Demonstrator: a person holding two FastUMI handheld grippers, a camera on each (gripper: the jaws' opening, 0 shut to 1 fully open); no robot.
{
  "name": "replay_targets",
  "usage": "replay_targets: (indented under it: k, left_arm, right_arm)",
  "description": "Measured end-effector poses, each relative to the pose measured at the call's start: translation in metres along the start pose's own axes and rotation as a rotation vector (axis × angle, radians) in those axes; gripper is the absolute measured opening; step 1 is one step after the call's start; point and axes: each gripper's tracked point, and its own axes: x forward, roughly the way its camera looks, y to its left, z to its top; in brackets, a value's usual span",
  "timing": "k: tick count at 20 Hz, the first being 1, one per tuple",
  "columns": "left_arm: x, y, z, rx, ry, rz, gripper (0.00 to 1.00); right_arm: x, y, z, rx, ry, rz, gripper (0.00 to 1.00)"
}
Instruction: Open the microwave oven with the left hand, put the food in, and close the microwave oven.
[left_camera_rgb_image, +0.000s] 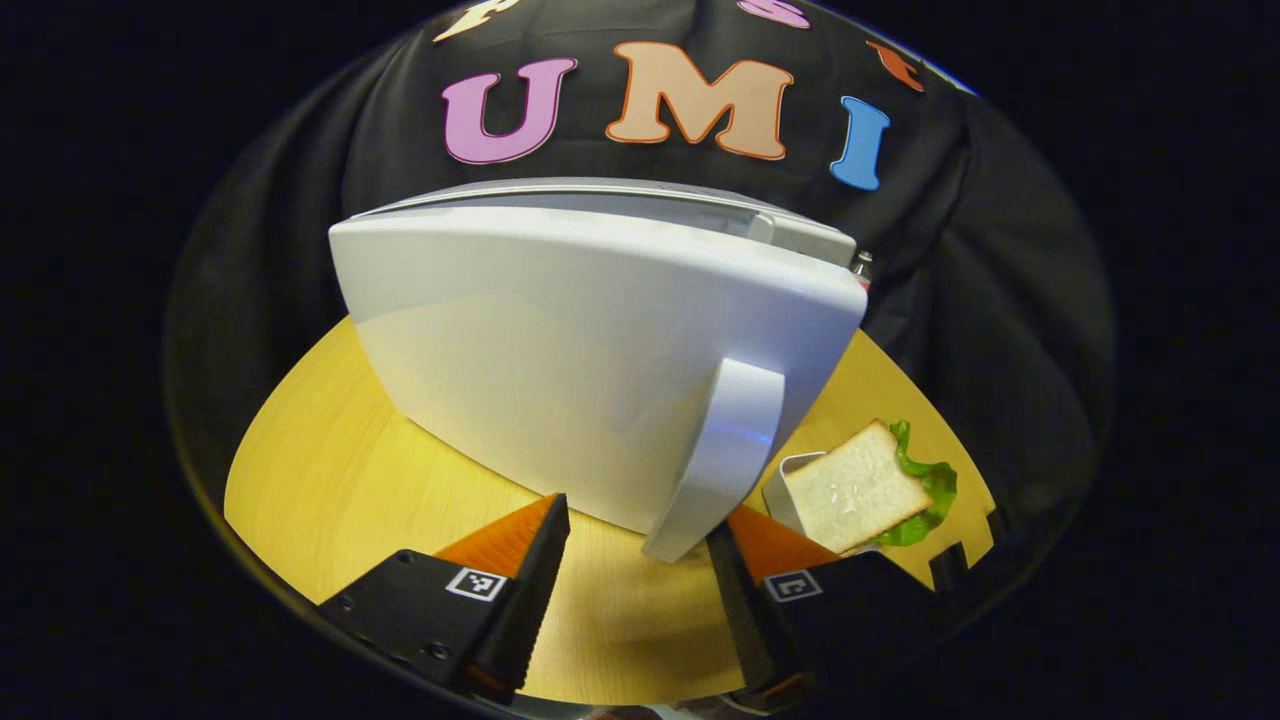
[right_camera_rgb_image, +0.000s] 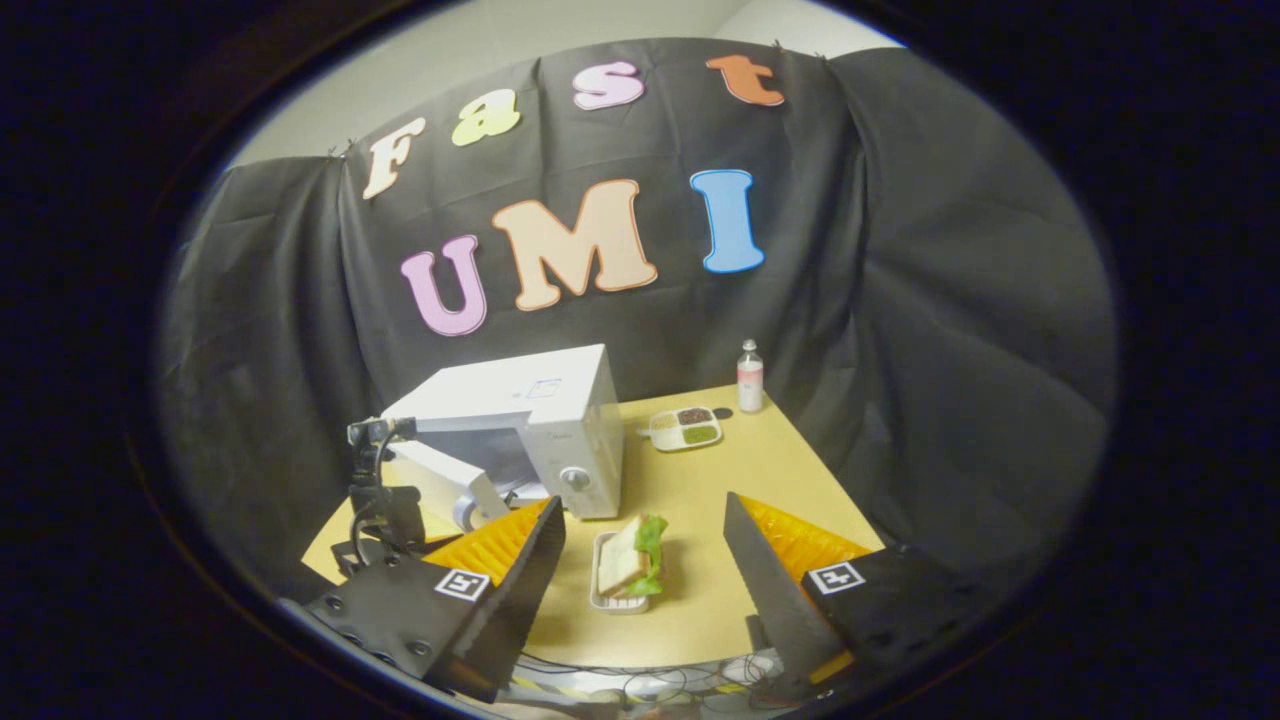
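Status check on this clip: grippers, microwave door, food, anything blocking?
Left gripper jaws open, astride the door handle, not clamped. Right gripper open, short of the sandwich. Microwave door partly open. Nothing blocking.

Microwave oven door (left_camera_rgb_image: 560, 360) is showing smooth white plastic with a soft gloss, its curved handle (left_camera_rgb_image: 720, 455) the same, picking up a faint bluish sheen. Table (left_camera_rgb_image: 330, 470) is reading as pale wood-grain laminate, smooth and lightly reflective, while the booth wall (right_camera_rgb_image: 900, 300) is hanging as matt black cloth, creased in folds. Sandwich (left_camera_rgb_image: 855, 490) is looking like matt, spongy bread with crinkled, slightly shiny lettuce, sitting in a smooth white tray (right_camera_rgb_image: 600, 585); the bottle (right_camera_rgb_image: 750, 378) is looking like clear plastic.
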Motion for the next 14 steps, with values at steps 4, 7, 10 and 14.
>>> replay_targets:
  k: [4, 7, 10, 14]
  left_arm:
    - [-0.020, 0.018, -0.014, -0.043, 0.011, 0.024, 0.96]
    - [-0.038, 0.032, -0.026, -0.066, 0.017, 0.053, 0.99]
    - [-0.062, 0.051, -0.037, -0.104, 0.024, 0.093, 0.99]
    - [-0.095, 0.083, -0.050, -0.149, 0.021, 0.181, 0.99]
  right_arm:
    - [0.011, -0.001, -0.013, 0.011, 0.053, 0.022, 0.99]
    - [0.023, 0.000, -0.021, 0.002, 0.089, 0.053, 0.92]
    - [0.034, -0.004, -0.033, -0.051, 0.127, 0.068, 0.92]
    - [0.056, -0.003, -0.051, -0.100, 0.202, 0.113, 0.92]
